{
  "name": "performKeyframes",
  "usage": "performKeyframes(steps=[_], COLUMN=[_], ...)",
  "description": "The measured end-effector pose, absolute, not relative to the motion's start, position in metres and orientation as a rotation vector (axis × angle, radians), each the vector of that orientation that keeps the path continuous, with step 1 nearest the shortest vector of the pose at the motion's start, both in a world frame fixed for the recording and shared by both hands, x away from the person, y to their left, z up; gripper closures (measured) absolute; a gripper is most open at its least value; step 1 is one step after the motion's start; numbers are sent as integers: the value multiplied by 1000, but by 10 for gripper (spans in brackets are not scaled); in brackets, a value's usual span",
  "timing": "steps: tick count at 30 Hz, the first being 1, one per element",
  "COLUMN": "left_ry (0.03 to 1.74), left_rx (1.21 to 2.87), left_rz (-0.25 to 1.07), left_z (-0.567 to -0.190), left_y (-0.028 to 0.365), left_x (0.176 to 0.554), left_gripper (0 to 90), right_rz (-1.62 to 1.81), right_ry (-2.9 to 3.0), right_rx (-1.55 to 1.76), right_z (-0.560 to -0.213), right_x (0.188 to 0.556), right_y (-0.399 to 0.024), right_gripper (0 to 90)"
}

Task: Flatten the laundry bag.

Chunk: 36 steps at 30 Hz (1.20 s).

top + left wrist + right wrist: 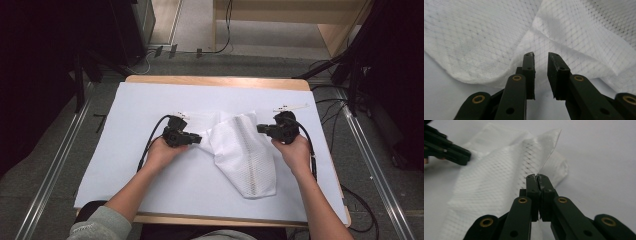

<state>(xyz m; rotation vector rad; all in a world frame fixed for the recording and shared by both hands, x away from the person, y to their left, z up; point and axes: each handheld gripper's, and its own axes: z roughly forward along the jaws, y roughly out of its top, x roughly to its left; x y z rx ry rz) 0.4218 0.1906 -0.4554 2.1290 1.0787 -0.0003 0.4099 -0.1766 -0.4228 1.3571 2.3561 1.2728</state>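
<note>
While your right gripper [539, 177] sits at the right-hand edge of the white mesh bag [245, 150], its jaws are pressed fully together; the bag's raised corner meets their tips, and it looks pinched there, though the contact is too fine to be sure. Your left gripper [541, 55] is partly open, a narrow gap between the pads, nothing in that gap; the tips hover just over a fold of the bag on its left side. Bag lies crumpled mid-table on the white sheet [150, 100], between your two hands, its striped seam running toward you.
</note>
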Motion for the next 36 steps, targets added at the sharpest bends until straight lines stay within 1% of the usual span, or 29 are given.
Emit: performKeyframes(steps=[2,4,5,8,11,15,16,17,18,20,22,24,25,27,30,32,34,36], left_ry=[1084,1092,1092,1123,1132,1139,1143,1143,1146,1150,1141,1127,1104,1100,1090,1093,1098,1096], left_rx=[2113,2088,2088,2075,2080,2060,2047,2047,2041,2028,2021,2024,2037,2037,2038,2035,2028,2018], left_rz=[5,62,62,91,132,139,141,141,142,126,106,96,101,96,99,102,88,70], left_z=[-452,-440,-440,-429,-423,-418,-415,-415,-414,-413,-410,-409,-406,-405,-401,-402,-402,-403], left_y=[193,205,205,223,232,238,243,243,244,246,244,242,238,236,235,236,237,237], left_x=[422,422,422,423,422,421,421,421,420,420,417,416,412,410,407,406,407,407], left_gripper=[767,762,759,753,748,744,742,742,741,737,728,726,717,712,710,709,705,699], right_rz=[1291,1344,1356,1399,1430,1439,1444,1444,1444,1439,1436,1422,1397,1391,1374,1368,1348,1331], right_ry=[2358,2368,2377,2397,2431,2471,2504,2504,2542,2562,2621,2637,2683,2700,2789,2798,2805,2804], right_rx=[1338,1271,1246,1181,1128,1079,1052,1052,1018,995,960,949,941,939,924,906,864,848], right_z=[-419,-407,-403,-394,-388,-386,-387,-387,-388,-389,-395,-398,-406,-409,-421,-423,-424,-425], right_x=[407,396,392,383,374,368,364,364,360,358,355,354,353,353,348,346,343,342], right_y=[-175,-167,-163,-152,-139,-123,-112,-112,-99,-93,-76,-71,-61,-58,-39,-34,-27,-24], right_gripper=[900,900,900,900,900,900,900,900,900,900,900,900,900,900,900,900,890,821])
